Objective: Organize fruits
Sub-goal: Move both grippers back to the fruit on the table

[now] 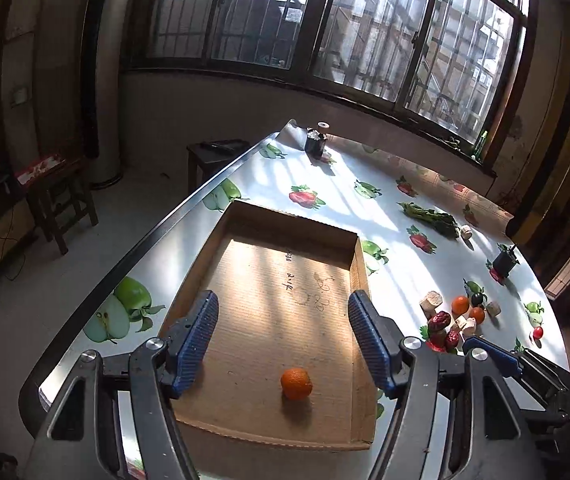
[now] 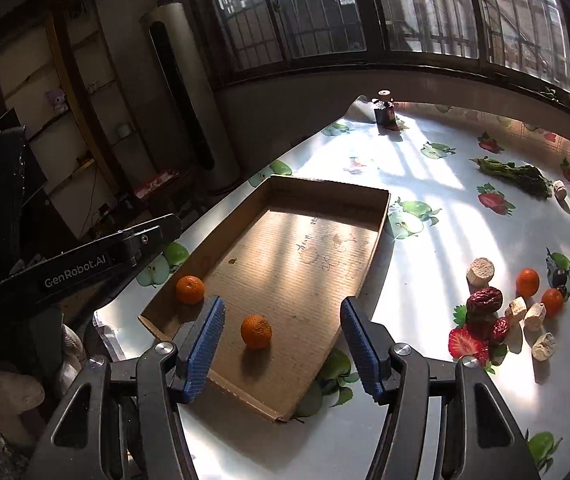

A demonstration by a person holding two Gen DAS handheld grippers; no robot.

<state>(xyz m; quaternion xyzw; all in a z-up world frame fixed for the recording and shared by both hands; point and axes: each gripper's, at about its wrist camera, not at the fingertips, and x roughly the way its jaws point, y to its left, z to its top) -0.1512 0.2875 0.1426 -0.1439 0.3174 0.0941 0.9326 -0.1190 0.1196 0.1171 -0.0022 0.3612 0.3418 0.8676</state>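
1. Jaws of both grippers stand spread and hold nothing; the left gripper (image 1: pixel 283 338) and right gripper (image 2: pixel 281 332) hover over the near end of the cardboard tray (image 2: pixel 381 216)
2. Bench (image 2: pixel 425 264): its left edge runs just beside the tray; open sunlit room lies far and right
3. Tray holds two oranges, one (image 2: pixel 256 331) mid-floor, one (image 2: pixel 190 278) at the left wall
4. Loose heap to the right: two more oranges (image 2: pixel 527 282), red dates (image 2: pixel 484 300), pale chunks
5. Judged: mid-sorting; next, the right gripper swings right, clearing the tray wall, to fetch another orange
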